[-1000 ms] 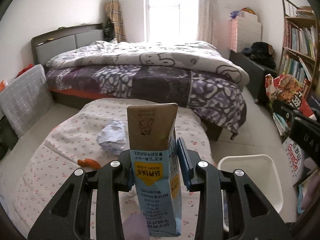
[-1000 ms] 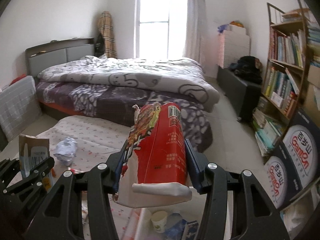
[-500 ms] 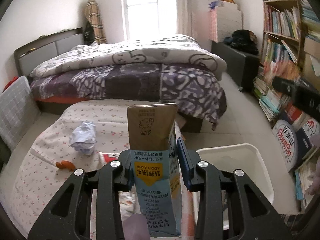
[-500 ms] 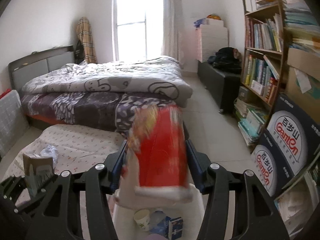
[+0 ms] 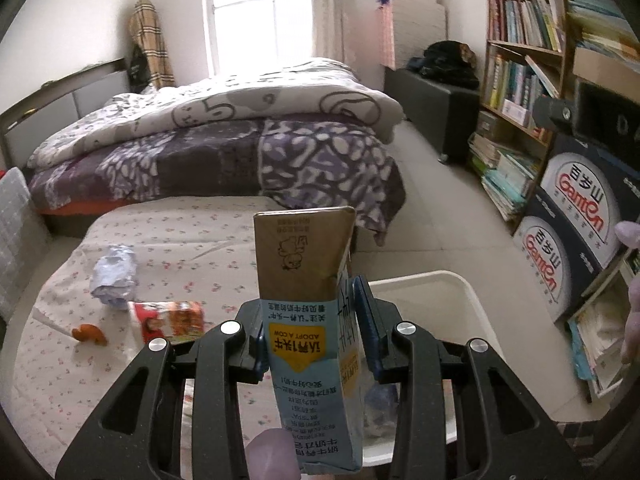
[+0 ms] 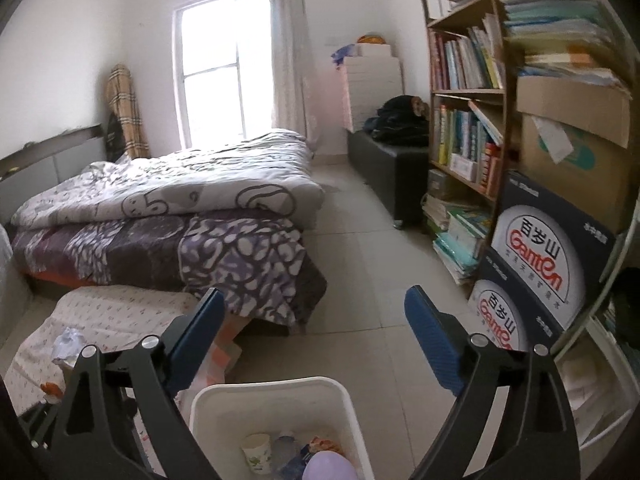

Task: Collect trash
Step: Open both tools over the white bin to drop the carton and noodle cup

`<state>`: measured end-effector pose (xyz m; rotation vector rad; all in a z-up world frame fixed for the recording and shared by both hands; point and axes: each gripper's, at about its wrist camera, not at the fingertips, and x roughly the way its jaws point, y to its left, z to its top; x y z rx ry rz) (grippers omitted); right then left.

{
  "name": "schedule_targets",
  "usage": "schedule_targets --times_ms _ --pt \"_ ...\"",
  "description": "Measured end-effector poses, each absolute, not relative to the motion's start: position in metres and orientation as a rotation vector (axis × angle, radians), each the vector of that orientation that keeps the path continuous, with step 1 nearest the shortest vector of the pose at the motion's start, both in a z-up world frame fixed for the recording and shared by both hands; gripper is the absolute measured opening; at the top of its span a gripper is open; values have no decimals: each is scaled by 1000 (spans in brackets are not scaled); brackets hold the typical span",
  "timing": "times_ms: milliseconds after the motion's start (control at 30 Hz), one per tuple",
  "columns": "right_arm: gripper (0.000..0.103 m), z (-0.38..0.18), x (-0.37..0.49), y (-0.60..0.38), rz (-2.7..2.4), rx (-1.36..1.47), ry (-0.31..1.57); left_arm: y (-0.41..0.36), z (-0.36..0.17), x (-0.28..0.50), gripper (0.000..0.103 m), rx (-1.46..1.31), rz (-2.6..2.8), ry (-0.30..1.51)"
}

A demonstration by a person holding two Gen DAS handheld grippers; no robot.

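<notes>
On the floral-covered mattress (image 5: 168,240), far left: one orange scrap (image 5: 89,334), one crumpled paper ball (image 5: 114,276), one red snack packet (image 5: 170,320). All three probably light and soft, best pinched across the middle.

Centre: left gripper (image 5: 310,326) clamped on one blue milk carton (image 5: 310,320), upside down, beside the white bin's (image 5: 466,292) near rim. Likely empty, stiff-walled yet crushable; flat sides gripped.

Right: right gripper (image 6: 312,326) just opened, spread wide over the bin, nothing between. Inside: one paper cup (image 6: 256,450), other wrappers uncountable.
</notes>
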<state>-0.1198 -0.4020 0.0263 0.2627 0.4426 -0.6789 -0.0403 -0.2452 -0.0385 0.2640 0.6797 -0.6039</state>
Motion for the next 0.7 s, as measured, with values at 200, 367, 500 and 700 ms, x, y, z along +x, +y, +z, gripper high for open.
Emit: schedule_targets --times_ms 200,367,500,700 --pt "89 27 -129 -412 -717 281 431 -267 -44 -54 35 275 -671 704" --pt "90 29 -133 -417 -741 286 419 -277 -50 -67 53 300 -733 704" --pt "90 29 -135 -419 -744 300 417 -279 -49 -75 75 323 -741 667" --pt "94 29 -127 -409 -729 288 426 -273 -49 -73 81 361 -682 642"
